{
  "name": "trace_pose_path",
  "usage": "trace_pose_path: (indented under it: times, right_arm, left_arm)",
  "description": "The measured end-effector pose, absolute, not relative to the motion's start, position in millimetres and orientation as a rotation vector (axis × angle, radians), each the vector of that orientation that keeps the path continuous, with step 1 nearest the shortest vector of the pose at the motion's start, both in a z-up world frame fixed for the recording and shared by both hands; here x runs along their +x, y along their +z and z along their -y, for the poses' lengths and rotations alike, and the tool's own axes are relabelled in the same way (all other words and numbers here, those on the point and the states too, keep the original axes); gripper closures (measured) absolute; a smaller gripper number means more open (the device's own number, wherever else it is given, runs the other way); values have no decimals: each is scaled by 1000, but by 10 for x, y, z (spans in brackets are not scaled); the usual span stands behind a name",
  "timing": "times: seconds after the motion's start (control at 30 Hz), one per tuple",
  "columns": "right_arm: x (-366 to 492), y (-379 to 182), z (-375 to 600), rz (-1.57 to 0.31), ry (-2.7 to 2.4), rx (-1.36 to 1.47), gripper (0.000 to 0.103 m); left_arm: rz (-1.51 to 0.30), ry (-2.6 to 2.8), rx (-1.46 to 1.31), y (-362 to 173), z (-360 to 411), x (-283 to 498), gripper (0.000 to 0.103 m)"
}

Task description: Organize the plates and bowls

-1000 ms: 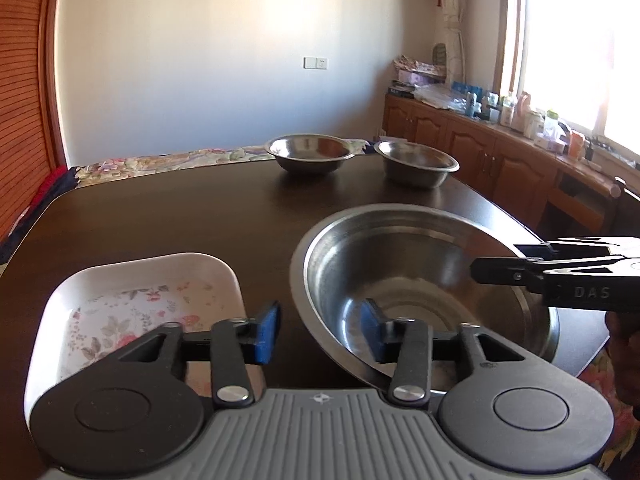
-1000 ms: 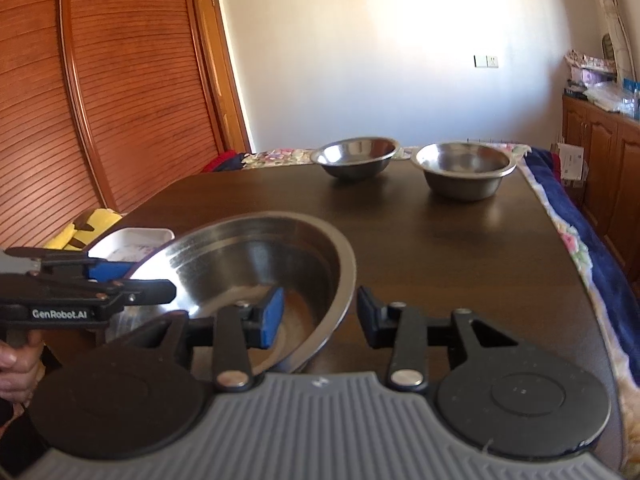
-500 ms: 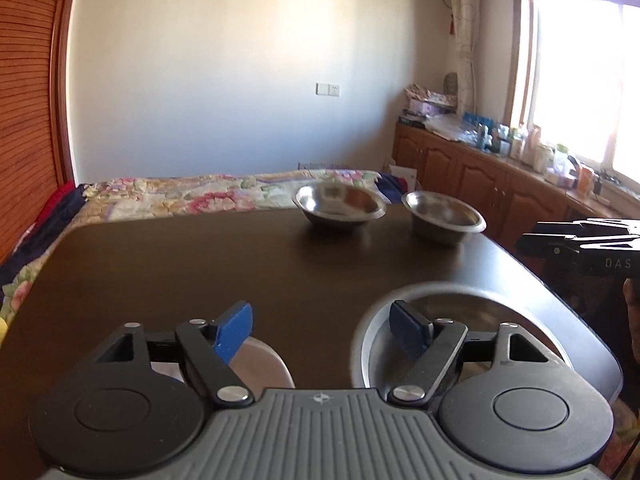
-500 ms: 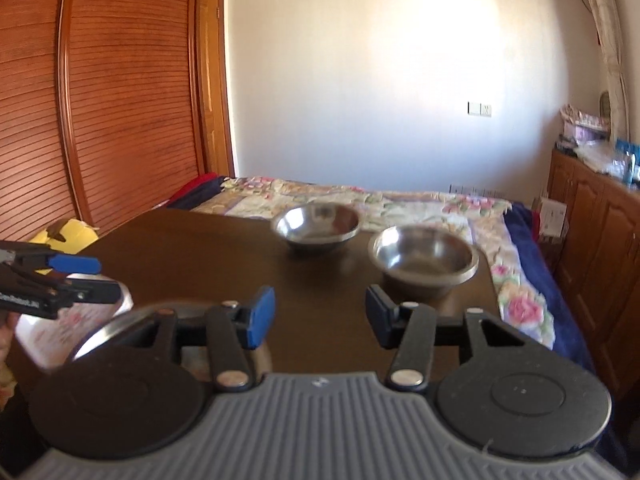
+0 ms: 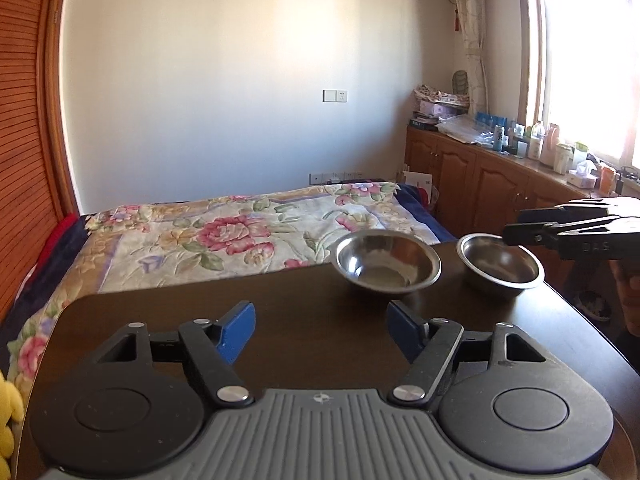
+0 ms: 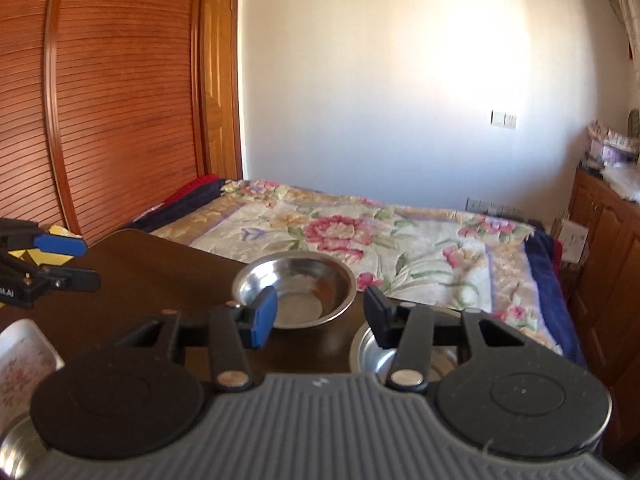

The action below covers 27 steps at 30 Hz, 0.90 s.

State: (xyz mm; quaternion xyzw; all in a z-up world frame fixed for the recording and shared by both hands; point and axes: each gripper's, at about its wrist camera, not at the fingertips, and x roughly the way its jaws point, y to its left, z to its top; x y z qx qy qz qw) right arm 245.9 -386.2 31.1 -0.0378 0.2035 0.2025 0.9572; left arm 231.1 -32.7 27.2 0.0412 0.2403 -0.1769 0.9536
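Sitting side by side at the dark table's (image 5: 304, 332) far edge, two steel bowls (image 5: 387, 261) (image 5: 500, 261) lie toward one o'clock of the left gripper (image 5: 320, 330), whose fingers are spread and empty. Right gripper (image 6: 320, 316), spread too, hovers over the right-hand bowl.

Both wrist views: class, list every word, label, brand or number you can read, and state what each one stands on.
"DAS": faint raised letters on the body of the right gripper, seen in the left wrist view.
"t.AI": end of a white label cut off by the frame edge, on the body of the left gripper, seen in the right wrist view.
Bottles and boxes on the wooden cabinet by the window: labels too small to read.
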Motion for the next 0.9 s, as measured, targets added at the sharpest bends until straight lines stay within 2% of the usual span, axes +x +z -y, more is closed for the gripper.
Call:
trace_pose_path:
  times: [0.1,0.17,0.3,0.4,0.9]
  right_arm:
    - [2660,258,3827,-444,401,-100,59]
    - [2760,221,3824,-462,405,-104,66]
    - [2898,163,3815,-481,394,-93,70]
    - [2994,131,3769,-491,389,-109,70]
    - [3360,-34,3681,-602,390,-79,70]
  left_arm:
    - [-502,-365,62,232,382,2487,35]
    - [-515,-378,45,204,435,2587,36]
    - [-522,-390,73,174,529,2741,39]
    - [-526,-399,89,163,601,2849,43]
    - [-618,-460,85,-113,882,3427,45]
